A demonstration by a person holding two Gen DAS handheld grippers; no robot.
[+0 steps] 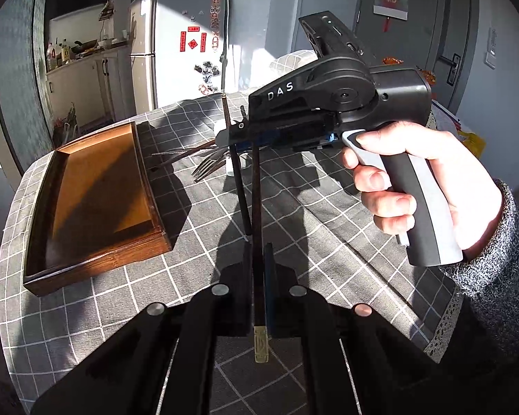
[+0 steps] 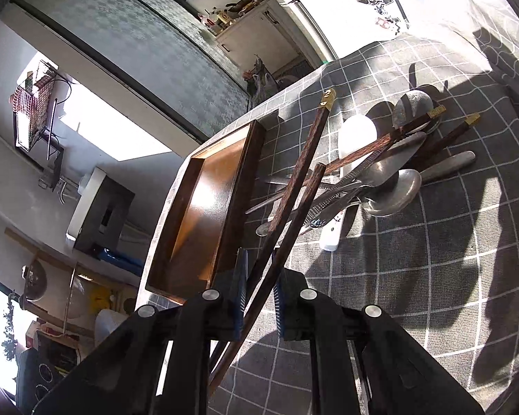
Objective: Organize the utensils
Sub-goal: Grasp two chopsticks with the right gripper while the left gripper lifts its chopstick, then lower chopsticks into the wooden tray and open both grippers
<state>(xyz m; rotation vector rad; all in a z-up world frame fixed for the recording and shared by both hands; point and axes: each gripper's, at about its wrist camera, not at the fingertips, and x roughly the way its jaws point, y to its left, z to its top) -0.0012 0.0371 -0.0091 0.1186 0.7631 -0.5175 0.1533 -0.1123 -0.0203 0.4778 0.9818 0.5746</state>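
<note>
Right wrist view: right gripper (image 2: 261, 297) clamped on two crossed chopsticks (image 2: 296, 186); left gripper (image 1: 257, 287) clamped on one. Risk: crossed pair slipping short of tray (image 2: 238, 186).

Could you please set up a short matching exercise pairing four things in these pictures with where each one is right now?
Things:
1. wooden tray
2. chopstick with the gold cap nearest the camera
3. pair of chopsticks
4. spoons

Places:
A. clamped in the right gripper
B. lying heaped on the checked tablecloth
C. clamped in the left gripper
D. empty, at the table's edge

Pairs: 1-D, 2-C, 3-A, 4-B
</note>
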